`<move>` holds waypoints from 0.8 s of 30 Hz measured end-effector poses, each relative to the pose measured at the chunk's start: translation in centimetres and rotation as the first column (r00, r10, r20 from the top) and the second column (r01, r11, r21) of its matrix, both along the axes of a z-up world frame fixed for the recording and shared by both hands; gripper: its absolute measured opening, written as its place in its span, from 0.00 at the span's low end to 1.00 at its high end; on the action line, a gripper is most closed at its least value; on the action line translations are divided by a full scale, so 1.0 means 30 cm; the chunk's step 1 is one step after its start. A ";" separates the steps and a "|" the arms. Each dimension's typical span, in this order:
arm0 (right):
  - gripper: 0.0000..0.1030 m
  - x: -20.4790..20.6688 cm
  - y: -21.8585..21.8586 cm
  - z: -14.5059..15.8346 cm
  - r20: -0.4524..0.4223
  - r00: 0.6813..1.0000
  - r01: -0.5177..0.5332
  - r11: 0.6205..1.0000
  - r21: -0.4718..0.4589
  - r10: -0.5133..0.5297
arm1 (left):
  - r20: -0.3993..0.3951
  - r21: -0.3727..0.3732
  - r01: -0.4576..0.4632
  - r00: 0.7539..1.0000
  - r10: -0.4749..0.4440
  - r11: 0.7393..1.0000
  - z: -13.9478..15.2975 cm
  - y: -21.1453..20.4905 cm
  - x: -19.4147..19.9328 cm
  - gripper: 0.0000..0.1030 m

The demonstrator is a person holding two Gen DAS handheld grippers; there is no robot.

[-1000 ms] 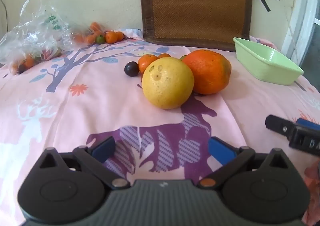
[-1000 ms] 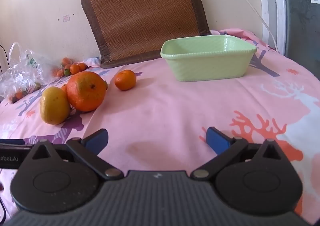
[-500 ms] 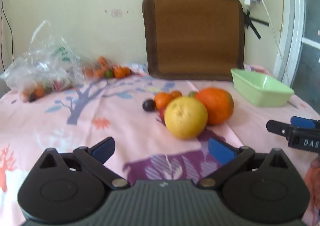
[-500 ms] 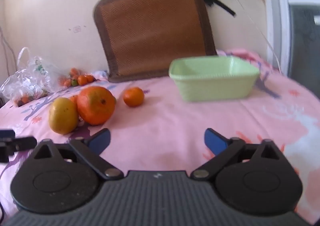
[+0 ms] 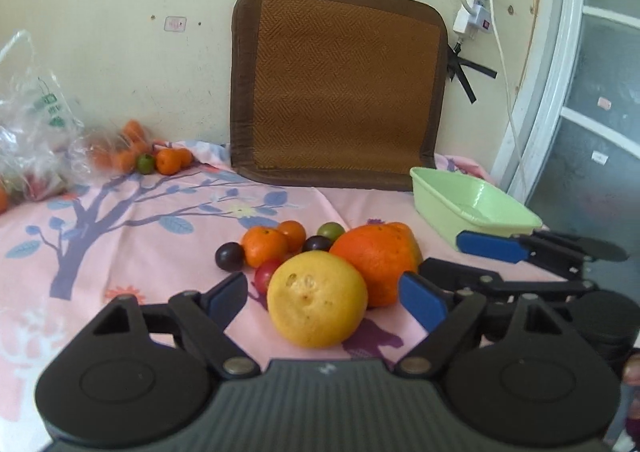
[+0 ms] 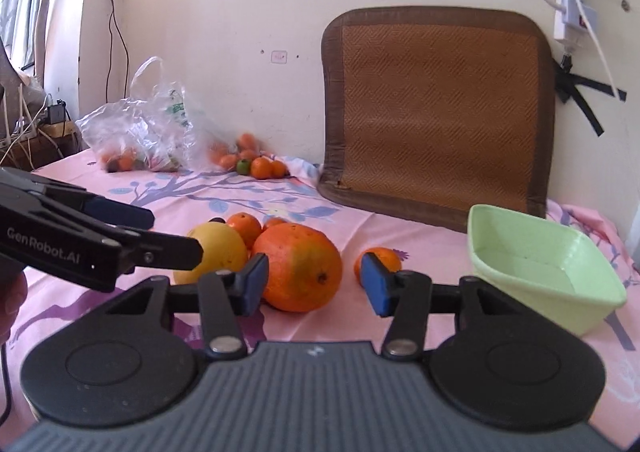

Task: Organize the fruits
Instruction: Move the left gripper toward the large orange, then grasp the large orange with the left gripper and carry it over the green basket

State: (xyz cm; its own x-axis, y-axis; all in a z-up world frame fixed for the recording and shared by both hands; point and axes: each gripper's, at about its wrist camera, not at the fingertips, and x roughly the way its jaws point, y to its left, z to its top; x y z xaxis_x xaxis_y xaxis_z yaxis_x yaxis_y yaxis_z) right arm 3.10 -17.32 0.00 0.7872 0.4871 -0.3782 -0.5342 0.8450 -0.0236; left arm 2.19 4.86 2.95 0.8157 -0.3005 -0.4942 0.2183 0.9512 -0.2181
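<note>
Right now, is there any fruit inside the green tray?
No, the green tray shows only its bare pale floor in the right wrist view, while the large orange sits on the cloth beside it.

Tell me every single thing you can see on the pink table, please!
Yellow citrus: 1, yellow, front of the pile.
Big orange: 1, orange, beside the yellow citrus.
Small oranges: 3 in the pile, orange.
Dark plums: 2, purple.
Red fruit: 1, red.
Green fruit: 1, green.
Tray: 1, light green, right side.
Plastic bag: 1, clear, back left, fruit spilling out.
Woven mat: 1, brown, against wall.
Tablecloth: 1, pink.
Left gripper: open.
Right gripper: open.
</note>
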 end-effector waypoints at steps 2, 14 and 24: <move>0.53 0.015 0.011 0.005 0.000 1.000 -0.012 0.999 0.039 0.012 | 0.004 -0.019 0.002 1.000 -0.002 1.000 0.000 0.010 0.011 0.83; 0.64 0.138 0.017 -0.069 -0.133 0.987 -0.069 0.985 0.158 0.090 | 0.028 -0.100 0.048 0.999 -0.045 0.994 0.022 0.055 0.003 0.86; 0.60 0.014 -0.155 -0.073 -0.161 0.983 -0.059 0.976 0.209 0.094 | 0.051 -0.102 0.146 0.989 -0.142 0.984 0.050 -0.035 -0.027 0.86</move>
